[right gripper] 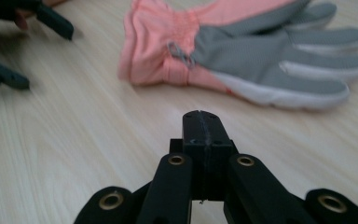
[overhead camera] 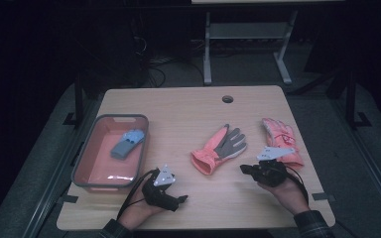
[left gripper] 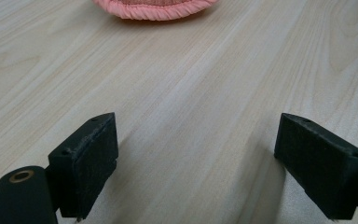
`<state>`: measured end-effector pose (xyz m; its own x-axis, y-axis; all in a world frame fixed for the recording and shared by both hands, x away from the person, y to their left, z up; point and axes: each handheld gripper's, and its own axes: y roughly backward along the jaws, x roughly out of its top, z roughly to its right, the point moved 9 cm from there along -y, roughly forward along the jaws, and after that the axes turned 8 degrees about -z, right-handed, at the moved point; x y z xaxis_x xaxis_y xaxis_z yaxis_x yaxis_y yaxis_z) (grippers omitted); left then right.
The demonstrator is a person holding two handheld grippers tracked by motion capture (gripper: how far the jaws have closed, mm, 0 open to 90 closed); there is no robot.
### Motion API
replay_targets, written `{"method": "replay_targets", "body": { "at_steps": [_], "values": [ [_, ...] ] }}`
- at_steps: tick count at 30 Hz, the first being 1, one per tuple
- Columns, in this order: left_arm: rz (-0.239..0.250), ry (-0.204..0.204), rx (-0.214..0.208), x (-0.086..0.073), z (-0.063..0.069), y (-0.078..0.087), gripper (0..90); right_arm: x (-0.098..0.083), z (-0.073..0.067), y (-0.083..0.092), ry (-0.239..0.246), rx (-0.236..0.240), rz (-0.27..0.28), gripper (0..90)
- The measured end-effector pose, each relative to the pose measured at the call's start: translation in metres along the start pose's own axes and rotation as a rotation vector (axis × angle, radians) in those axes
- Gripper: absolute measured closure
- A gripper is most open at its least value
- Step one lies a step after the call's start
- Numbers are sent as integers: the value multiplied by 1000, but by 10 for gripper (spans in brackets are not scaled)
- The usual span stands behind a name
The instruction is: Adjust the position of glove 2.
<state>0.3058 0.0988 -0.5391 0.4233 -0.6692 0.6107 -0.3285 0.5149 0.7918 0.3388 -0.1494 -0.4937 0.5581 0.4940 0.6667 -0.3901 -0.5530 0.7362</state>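
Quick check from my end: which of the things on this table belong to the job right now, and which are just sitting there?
In the job:
- pink and grey glove
- left gripper, open
- right gripper, shut, empty

Lying about:
- second pink glove
- blue glove in the tray

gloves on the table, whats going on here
A person holds a gripper in each hand at a wooden table. The left gripper is open, near the cuff of the pink glove with a grey palm. The right gripper is shut on nothing, pointing at that glove. A second pink glove lies beside it; a blue glove sits in the pink tray.
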Motion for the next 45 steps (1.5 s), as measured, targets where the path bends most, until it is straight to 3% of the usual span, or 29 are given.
{"method": "replay_targets", "body": {
  "at_steps": [5, 11, 16, 21, 30, 45],
  "values": [
    [3, 0, 0, 0, 0, 0, 126, 27, -7, -11, 14, 39, 24, 899],
    [2, 5, -7, 0, 1, -1, 126, 55, -11, -30, 39, 54, 34, 899],
    [-1, -6, -6, 0, 0, -1, 125, 71, -13, -48, 62, 64, 24, 899],
    [2, -2, -12, 1, 0, -1, 125, 85, -19, -65, 54, 83, 19, 899],
    [2, -5, -13, 1, 0, -1, 125, 84, -25, -83, 68, 104, -10, 899],
    [8, 0, -15, 1, 1, -1, 125, 53, -28, -58, 77, 102, -49, 899]
  ]
}}
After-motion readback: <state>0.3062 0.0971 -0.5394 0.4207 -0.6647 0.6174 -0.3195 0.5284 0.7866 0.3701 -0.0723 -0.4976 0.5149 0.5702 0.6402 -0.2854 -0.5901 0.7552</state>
